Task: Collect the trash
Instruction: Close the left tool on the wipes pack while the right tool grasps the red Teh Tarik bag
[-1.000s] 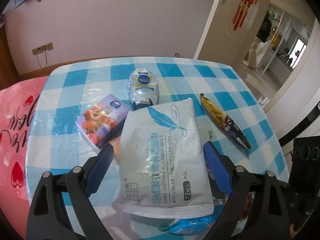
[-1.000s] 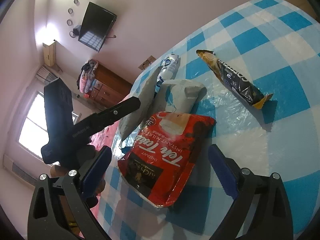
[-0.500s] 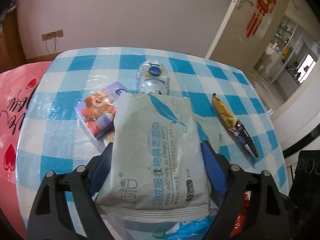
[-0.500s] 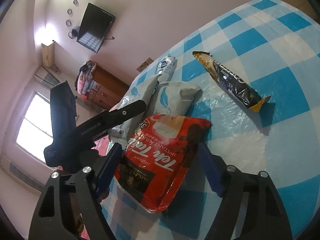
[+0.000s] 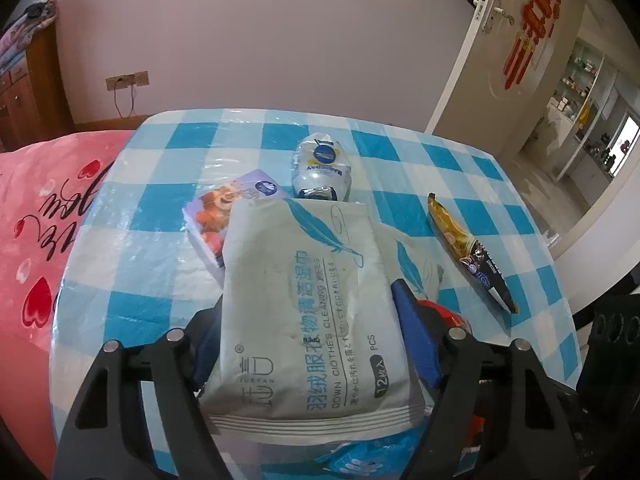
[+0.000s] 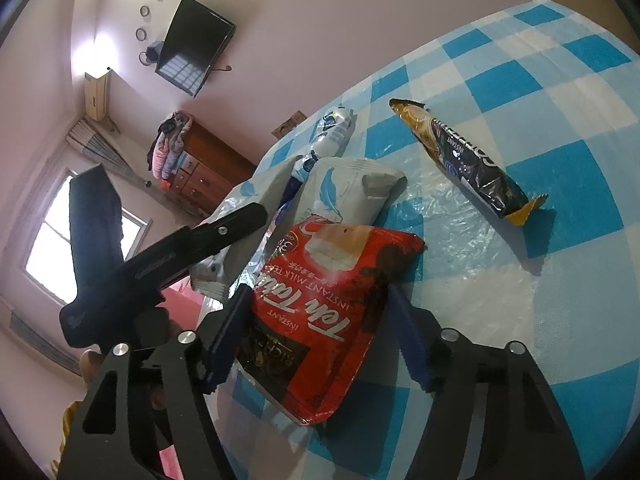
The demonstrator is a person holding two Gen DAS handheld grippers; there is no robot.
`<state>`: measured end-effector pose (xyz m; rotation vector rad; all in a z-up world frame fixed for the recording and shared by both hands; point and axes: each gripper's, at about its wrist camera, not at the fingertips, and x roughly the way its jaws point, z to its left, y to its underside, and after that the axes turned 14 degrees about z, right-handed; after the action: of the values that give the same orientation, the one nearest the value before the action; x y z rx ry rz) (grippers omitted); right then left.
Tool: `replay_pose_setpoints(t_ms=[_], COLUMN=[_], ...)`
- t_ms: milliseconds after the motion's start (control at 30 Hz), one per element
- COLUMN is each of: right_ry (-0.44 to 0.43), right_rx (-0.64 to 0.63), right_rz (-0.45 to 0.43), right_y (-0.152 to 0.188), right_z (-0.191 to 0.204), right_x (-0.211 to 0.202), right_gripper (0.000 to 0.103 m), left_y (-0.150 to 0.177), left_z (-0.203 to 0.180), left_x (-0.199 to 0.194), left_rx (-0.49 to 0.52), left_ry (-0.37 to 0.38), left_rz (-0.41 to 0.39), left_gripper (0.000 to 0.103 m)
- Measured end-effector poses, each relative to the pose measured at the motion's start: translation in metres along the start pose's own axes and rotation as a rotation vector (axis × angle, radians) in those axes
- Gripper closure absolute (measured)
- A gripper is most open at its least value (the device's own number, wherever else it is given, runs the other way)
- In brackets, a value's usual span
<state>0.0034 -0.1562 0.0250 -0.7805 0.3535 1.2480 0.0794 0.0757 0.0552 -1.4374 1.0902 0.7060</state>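
Note:
My left gripper (image 5: 308,312) is shut on a grey wet-wipes pack (image 5: 308,304) and holds it tilted up off the blue-checked table (image 5: 152,240). My right gripper (image 6: 320,316) is shut on a red instant milk tea pouch (image 6: 320,312). A second grey wipes pack (image 6: 348,188) lies under the pouch's far end. A gold and black snack wrapper (image 5: 468,248) lies to the right, also in the right wrist view (image 6: 460,156). A crushed plastic bottle (image 5: 320,168) and a purple tissue pack (image 5: 220,216) lie behind the held wipes pack.
A pink heart-print cloth (image 5: 36,232) lies left of the table. A blue wrapper (image 5: 360,456) sits under the left gripper. An open door (image 5: 496,56) is at the far right. The left gripper's body (image 6: 132,256) shows at the left of the right wrist view.
Both grippers have closed from open onto their packs. The left gripper has lifted the wipes pack and tilted upward. The right gripper has moved forward around the red pouch.

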Motion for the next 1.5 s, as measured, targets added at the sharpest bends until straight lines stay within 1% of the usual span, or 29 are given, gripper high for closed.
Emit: replay_pose_setpoints(t_ms=[267,633,933,1033,1100,1200,1500], right_ry=[-0.007,-0.039,-0.048,-0.046,-0.031,0.0,0.083], right_rx=[-0.005,-0.004,-0.023,-0.031,-0.045,-0.062,-0.082], right_rz=[-0.001,-0.02,-0.07,-0.088,-0.1,-0.113,-0.165], right_y=[0.001,0.003,0.008,0.009,0.011,0.015,0.022], right_z=[-0.001,-0.005,-0.004,-0.003,0.001,0.006,0.019], right_x=[-0.001,-0.008,-0.019,-0.022,-0.024,-0.025,-0.035], right_gripper=[0.042,0.047,0.049,0.049,0.049,0.049,0.049], left_y=[0.015,0.042,0.065,0.073,0.078,0.084,0.096], left_z=[0.007,0.012,0.017,0.018,0.019,0.022,0.038], left_x=[-0.017,-0.035,-0.045,-0.047,-0.048,-0.052,-0.069], left_rx=[-0.053,-0.074,-0.069,-0.068,-0.063,-0.067,-0.061], left_ry=[0.021,0.037,0.033,0.044,0.04,0.054,0.02], left_rz=[-0.037,-0.052,-0.068,-0.071,-0.075,-0.078,-0.09], left_gripper=[0.029,0.029,0.029,0.029,0.029,0.029,0.029])
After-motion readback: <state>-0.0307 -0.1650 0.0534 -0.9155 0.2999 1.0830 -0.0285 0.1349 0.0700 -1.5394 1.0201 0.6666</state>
